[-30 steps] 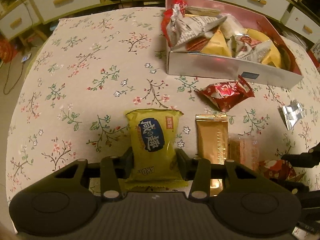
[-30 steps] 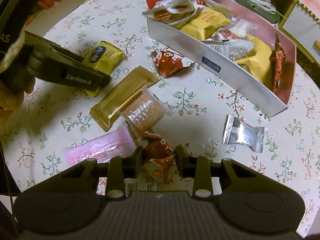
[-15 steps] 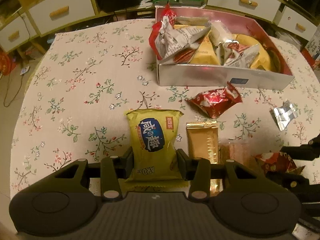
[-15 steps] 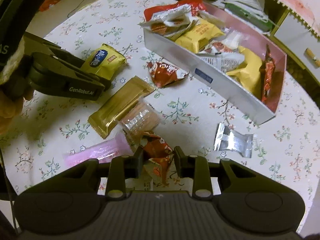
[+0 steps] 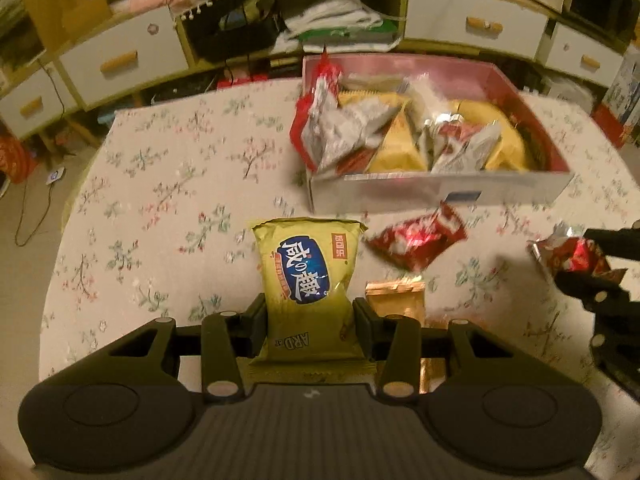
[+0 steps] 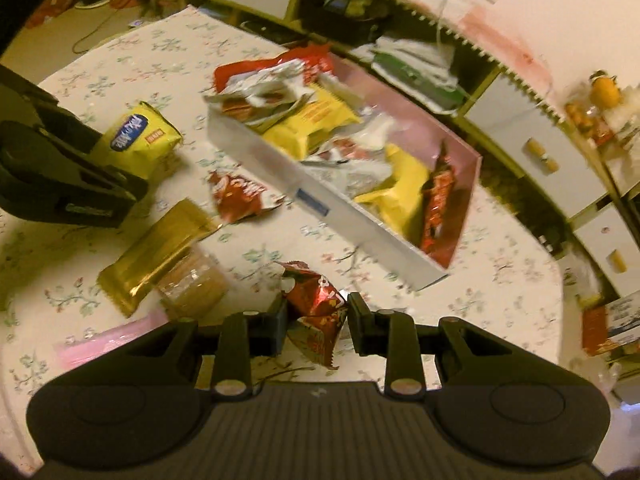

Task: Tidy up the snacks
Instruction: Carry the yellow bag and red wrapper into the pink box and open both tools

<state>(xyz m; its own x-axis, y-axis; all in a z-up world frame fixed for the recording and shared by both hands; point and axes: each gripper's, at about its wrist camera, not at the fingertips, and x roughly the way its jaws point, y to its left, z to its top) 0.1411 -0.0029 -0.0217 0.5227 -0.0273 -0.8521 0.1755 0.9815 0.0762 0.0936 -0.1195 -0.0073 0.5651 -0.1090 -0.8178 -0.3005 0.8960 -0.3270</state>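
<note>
Your left tool point(image 5: 310, 316) pinched the yellow packet point(image 5: 306, 280) above the desk point(image 5: 160, 200); your right tool point(image 6: 316, 322) pinched the red wrapper point(image 6: 316, 304), near the box point(image 6: 280, 168).

Both views kinda smeared, print on most wrappers unreadable. Yellow packet point(image 5: 308, 280) bottom edge tucked behind left gripper point(image 5: 309, 316) body, so lower seam hidden. Gold bar point(image 5: 400, 300) just right of left jaws, near half covered by gripper frame. Red wrapper point(image 6: 318, 308) between right gripper point(image 6: 318, 320) jaws, lettering too blurry to read. Pink packet point(image 6: 100, 344) left of right jaws, mostly hidden under gripper. Box point(image 6: 280, 168) contents piled up, can't tell pieces apart. Desk point(image 5: 168, 184) near edge cut off.
</note>
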